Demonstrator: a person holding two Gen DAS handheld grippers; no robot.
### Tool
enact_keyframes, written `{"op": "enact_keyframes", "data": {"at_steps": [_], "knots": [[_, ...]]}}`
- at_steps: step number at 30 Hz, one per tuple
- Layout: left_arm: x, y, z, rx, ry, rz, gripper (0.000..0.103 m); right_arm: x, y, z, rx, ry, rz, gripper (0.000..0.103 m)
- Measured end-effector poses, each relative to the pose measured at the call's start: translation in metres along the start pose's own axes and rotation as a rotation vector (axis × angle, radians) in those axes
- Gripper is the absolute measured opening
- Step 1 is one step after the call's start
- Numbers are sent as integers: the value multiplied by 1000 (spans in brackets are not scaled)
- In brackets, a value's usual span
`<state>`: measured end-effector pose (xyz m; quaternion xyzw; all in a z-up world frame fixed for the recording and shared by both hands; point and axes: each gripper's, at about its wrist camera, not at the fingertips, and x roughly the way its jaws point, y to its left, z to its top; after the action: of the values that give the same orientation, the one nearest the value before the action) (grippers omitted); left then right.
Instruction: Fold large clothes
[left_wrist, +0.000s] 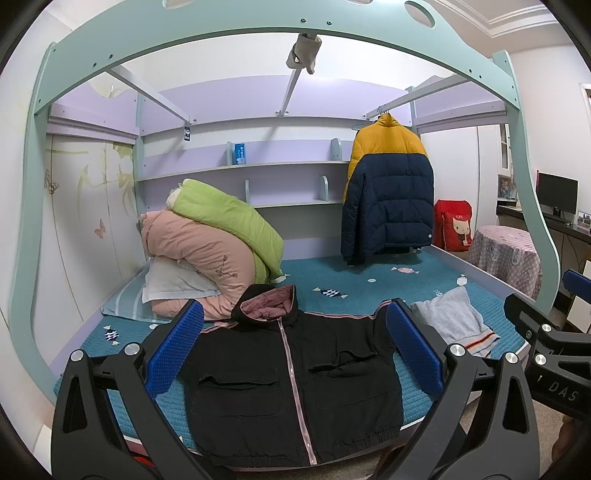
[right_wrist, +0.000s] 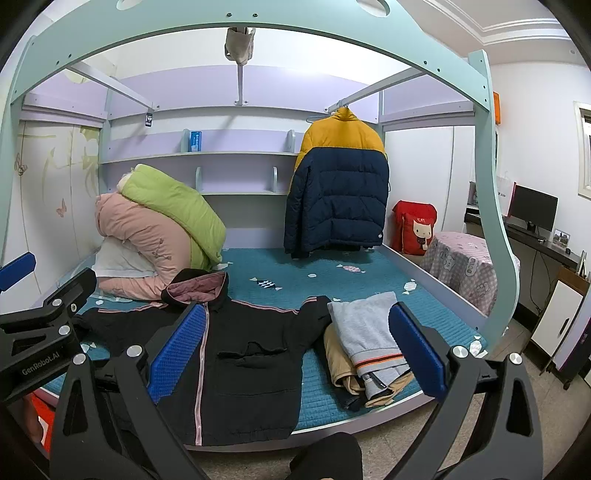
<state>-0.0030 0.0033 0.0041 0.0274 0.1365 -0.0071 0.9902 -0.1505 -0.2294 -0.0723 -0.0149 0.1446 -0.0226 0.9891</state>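
- I have the black jacket (left_wrist: 291, 384) flat on the bed (left_wrist: 369, 273), front up, zipped, hood toward the quilts (left_wrist: 207, 243), hem at the near edge.
- My left gripper (left_wrist: 295, 350) hangs above the jacket with its blue pads spread wide and nothing between them; my right gripper (right_wrist: 295, 354) is likewise released and empty, over the jacket's right sleeve and the grey top (right_wrist: 369, 332).
- Risk: the hem lies at the mattress edge, so I judge a pull toward me could drag the jacket off the bed.
- Risk: the folded pile under the grey top lies just beside the right sleeve; a careless pinch there could catch both.
- Risk: the padded cloth looks thick, so a shallow grip may slip, or take only the top layer.
- Risk: the hood touches the pink quilt and may snag when I fold.
- Risk: the two grippers sit close together and could collide.
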Motion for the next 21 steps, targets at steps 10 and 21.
{"op": "enact_keyframes", "data": {"at_steps": [10, 21], "knots": [[4, -4, -4, 1, 9, -3, 98, -1, 2, 1, 2, 2, 1, 96], [4, -5, -4, 1, 9, -4, 98, 0, -2, 0, 7, 2, 1, 96]]}}
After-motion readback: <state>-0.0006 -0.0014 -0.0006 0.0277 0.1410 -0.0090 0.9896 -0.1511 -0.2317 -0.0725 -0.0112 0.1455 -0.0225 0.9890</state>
